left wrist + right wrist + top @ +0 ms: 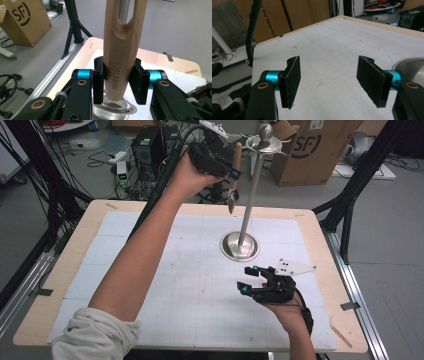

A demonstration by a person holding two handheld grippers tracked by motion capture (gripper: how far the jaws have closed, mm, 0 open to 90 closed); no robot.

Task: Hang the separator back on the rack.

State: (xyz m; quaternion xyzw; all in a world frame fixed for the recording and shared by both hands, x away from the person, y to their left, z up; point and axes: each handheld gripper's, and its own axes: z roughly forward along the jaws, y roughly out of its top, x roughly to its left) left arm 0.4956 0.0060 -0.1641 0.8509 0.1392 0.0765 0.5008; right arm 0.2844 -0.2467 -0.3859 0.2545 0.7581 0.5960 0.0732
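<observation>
Left gripper (231, 171) clamped on wooden handle (122, 50) of utensil, raised beside stand (248, 195) top. Hanging judged not yet done. Right gripper (252, 280) spread, idle above tabletop (165, 270).

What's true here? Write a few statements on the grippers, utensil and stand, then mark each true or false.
1. The left gripper grips the wooden handle. True.
2. The right gripper holds a spoon. False: its jaws stand open and hold nothing.
3. The utensil lies flat on the table. False: it is held up in the air beside the stand.
4. The stand's base rests on the table. True.
5. The right gripper is up at the stand's top. False: it hovers low, near the base.
</observation>
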